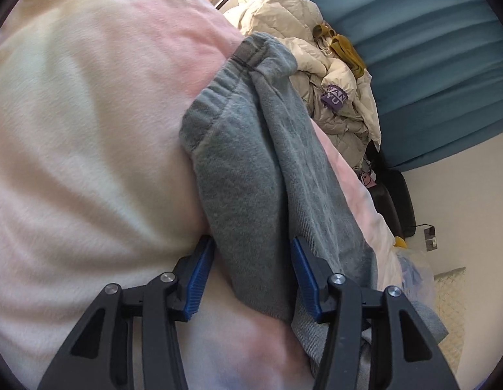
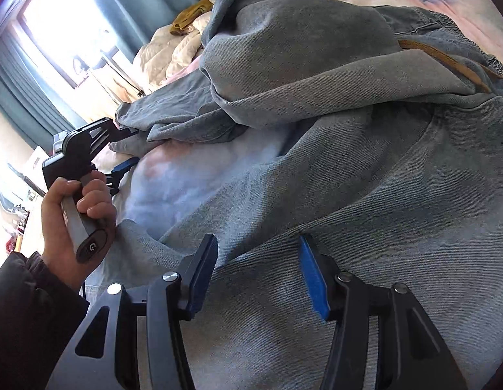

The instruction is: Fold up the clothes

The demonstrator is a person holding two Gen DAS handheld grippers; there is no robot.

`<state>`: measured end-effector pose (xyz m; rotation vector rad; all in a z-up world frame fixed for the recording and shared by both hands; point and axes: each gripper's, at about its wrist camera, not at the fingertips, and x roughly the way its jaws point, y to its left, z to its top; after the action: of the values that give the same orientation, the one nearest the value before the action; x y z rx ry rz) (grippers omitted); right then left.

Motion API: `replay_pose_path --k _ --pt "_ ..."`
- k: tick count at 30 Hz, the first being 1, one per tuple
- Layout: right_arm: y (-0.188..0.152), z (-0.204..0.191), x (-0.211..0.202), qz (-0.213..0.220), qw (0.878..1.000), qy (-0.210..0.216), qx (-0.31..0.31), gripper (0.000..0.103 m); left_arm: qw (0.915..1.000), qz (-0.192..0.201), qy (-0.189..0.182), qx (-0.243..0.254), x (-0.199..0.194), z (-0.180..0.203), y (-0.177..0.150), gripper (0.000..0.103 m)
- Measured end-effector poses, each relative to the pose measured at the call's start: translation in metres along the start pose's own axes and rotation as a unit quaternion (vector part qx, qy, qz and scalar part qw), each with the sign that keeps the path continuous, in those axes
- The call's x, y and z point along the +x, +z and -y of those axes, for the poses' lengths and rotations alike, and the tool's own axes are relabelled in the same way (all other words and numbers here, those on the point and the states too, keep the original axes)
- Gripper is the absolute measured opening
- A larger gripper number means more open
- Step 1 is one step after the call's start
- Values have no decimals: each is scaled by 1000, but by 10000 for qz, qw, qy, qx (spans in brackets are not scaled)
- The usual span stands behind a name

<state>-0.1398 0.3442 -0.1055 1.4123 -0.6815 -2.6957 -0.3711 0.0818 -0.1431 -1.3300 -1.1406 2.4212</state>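
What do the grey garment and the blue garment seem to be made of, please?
Grey garment: soft matte fleece-like knit, judging by its fuzzy nap and gathered elastic hem. Blue garment: likely washed denim, showing diagonal twill ribs, a faded surface and stitched seams.

Our left tool: black linkage arms, silver rivets, ribbed blue pads. Our right tool: same black arms, silver rivets, blue pads. Our left hand: bare skin, dark sleeve, around grey handle with round black end button.
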Motion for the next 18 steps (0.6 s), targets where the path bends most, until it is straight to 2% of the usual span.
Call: replay_pose_path --k 1,2,3,4,8,12,18 --pt "0 0 0 100 9999 -2 -40 52 9999 -13 31 110 1 4 2 42" --pt "1 -1 2 107 9999 -45 -70 52 9997 -28 105 205 1 7 3 33" --pt "2 -1 4 114 9998 -89 -101 52 9995 -31 150 291 -1 10 5 21" --pt "2 -2 5 124 9997 -131 -133 52 9991 -33 195 376 -2 14 7 14" --pt "2 -7 -1 267 9989 -243 -283 52 9993 -14 6 384 -26 26 14 9" --pt "0 1 -9 275 9993 -215 -131 52 9971 296 97 691 -71 47 24 9" --pt "1 6 -22 367 9990 -253 -41 52 9944 808 294 613 -156 33 52 8"
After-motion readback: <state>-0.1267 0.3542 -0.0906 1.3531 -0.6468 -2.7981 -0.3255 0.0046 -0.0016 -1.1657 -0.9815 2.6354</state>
